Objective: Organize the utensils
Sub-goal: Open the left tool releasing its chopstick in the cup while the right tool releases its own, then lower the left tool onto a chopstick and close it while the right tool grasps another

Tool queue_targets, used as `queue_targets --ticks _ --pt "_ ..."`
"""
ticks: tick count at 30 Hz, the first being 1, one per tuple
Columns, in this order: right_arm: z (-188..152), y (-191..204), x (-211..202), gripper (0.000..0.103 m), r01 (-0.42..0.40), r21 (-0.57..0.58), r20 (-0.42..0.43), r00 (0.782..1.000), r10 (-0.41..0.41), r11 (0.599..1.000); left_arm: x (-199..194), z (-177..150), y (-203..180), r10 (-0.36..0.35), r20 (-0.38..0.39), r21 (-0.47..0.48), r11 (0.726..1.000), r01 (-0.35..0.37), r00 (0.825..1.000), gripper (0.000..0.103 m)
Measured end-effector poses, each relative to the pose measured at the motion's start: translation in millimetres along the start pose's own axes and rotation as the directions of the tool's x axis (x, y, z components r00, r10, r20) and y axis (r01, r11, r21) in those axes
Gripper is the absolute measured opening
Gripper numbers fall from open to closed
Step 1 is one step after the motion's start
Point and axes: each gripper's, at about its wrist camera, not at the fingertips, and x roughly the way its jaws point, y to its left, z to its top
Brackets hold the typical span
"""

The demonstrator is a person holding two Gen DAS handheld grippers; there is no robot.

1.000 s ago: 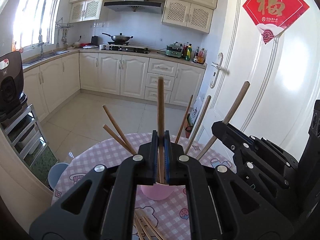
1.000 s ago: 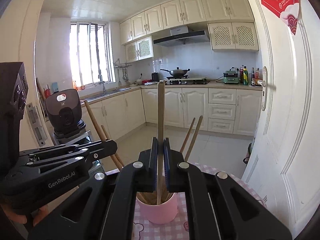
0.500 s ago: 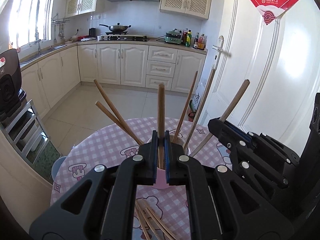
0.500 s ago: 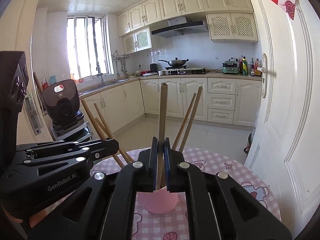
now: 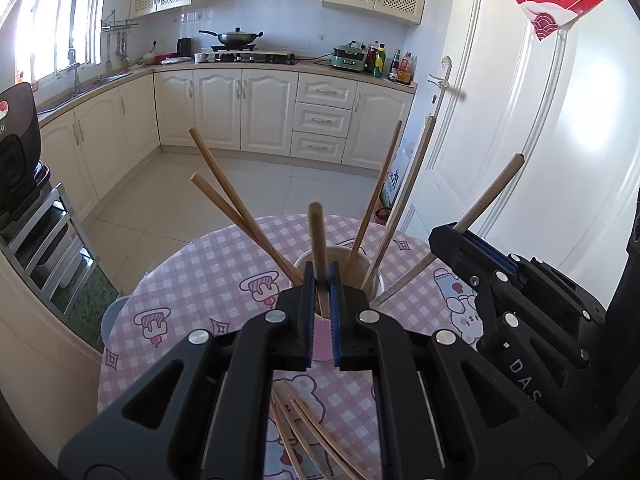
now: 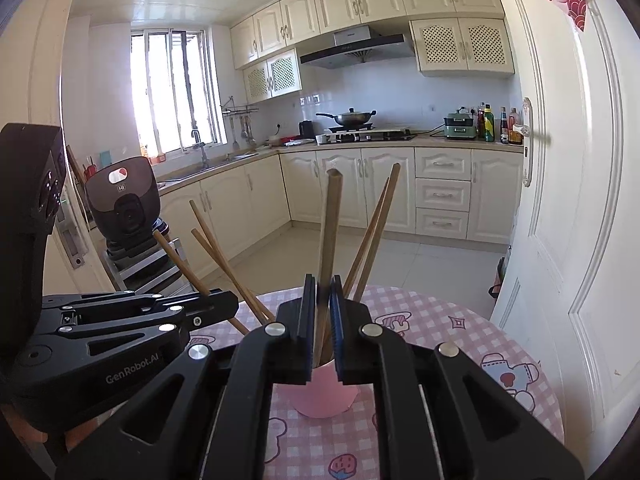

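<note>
While over pink cup [image 6: 324, 394] | both tongs pinch a chopstick: L [image 5: 321, 280], R [image 6: 322, 292]

My left gripper [image 5: 321, 300] tipped down, jaws squeezed tight on one chopstick [image 5: 318, 248], my right gripper [image 6: 322, 312] just beside it, less tipped, jaws pinching its own chopstick [image 6: 330, 232]

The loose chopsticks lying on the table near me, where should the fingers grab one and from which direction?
Grip a loose chopstick mid-shaft, coming from above with the fingers straddling it crosswise. They lie flat and fanned on the tablecloth, so the splayed ends leave room beside one stick.
</note>
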Motion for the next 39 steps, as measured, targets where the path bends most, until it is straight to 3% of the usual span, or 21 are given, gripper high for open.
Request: queue_targets --ticks 4,5,7,8,10,15,29,39 --pt "-0.4 0.1 -3.6 0.011 -0.004 0.006 -0.003 1.000 0.004 1.000 -1.9 -0.8 2.4 0.007 -0.007 -0.008 1.000 -0.007 1.000 0.008" --pt "0.3 -0.7 -4.3 0.013 -0.005 0.007 -0.005 1.000 0.006 1.000 -2.6 -1.6 3.0 0.008 -0.009 -0.010 1.000 -0.009 1.000 0.012" --pt "-0.1 -0.6 -6.9 0.023 -0.003 0.007 -0.005 1.000 0.003 1.000 -5.4 -2.6 4.8 0.017 -0.006 -0.019 1.000 -0.017 1.000 0.032" --pt "0.1 -1.7 -8.9 0.024 0.001 0.010 -0.001 1.000 -0.001 1.000 -7.5 -3.3 5.5 0.024 0.002 -0.024 0.999 -0.024 1.000 0.048" --pt "0.3 -2.7 -13.1 0.033 -0.010 0.018 0.001 1.000 0.010 1.000 -13.4 -4.7 9.5 0.045 0.024 -0.028 0.999 -0.045 0.999 0.052" --pt "-2.7 -1.8 -24.7 0.041 -0.008 0.010 0.011 1.000 0.008 1.000 -26.9 -8.2 13.7 0.052 0.047 -0.039 0.998 -0.050 0.998 0.065" --pt "-29.6 2.5 -42.8 0.047 -0.025 0.034 -0.031 0.999 0.026 0.999 -53.1 -50.9 29.7 0.081 0.018 -0.025 0.996 -0.081 0.997 0.071" --pt "-72.4 13.0 -28.8 0.049 -0.063 0.022 -0.191 0.979 0.066 0.998 -38.6 -98.5 45.8 0.046 -0.141 -0.027 0.998 -0.050 0.989 0.071"
